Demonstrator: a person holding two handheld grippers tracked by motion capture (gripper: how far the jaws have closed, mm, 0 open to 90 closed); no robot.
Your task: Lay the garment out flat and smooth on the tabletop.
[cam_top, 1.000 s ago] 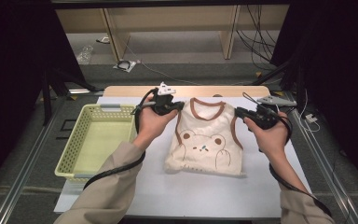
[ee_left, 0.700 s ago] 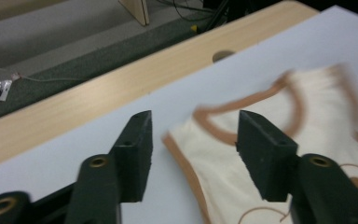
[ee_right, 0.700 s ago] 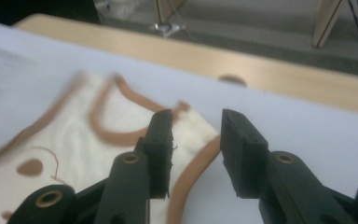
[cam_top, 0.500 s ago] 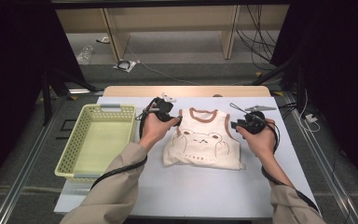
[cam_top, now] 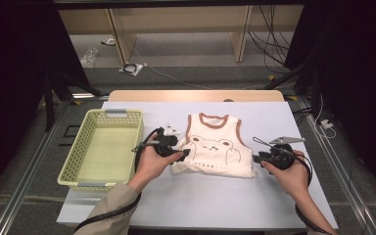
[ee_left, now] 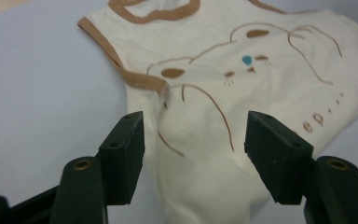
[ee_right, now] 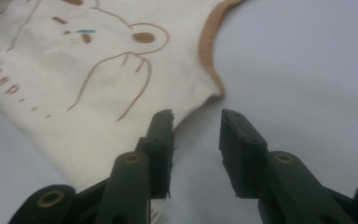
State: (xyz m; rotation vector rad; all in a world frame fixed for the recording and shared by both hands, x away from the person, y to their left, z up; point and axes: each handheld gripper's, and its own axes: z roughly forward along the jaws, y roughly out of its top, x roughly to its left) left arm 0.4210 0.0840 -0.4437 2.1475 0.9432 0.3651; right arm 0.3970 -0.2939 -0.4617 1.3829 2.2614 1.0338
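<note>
1. Bear vest (cam_top: 219, 147) flat on tabletop (cam_top: 274, 117), just right of yellow basket (cam_top: 104, 147).
2. Left tool (ee_left: 193, 154) released, jaws just closing slightly, vest's lower left edge between them, not gripped.
3. Right tool (ee_right: 196, 140) released, closing slightly at vest's right edge.

Pale green basket (cam_top: 103, 147) at table (cam_top: 200, 200) left, perhaps cables (cam_top: 132, 68) on floor beyond

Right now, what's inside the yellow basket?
Nothing that shows: the yellow basket has a bare floor in the high view, though its near wall hides a thin strip along that edge. The bear vest lies on the white table beside it, between the open tongs.
</note>
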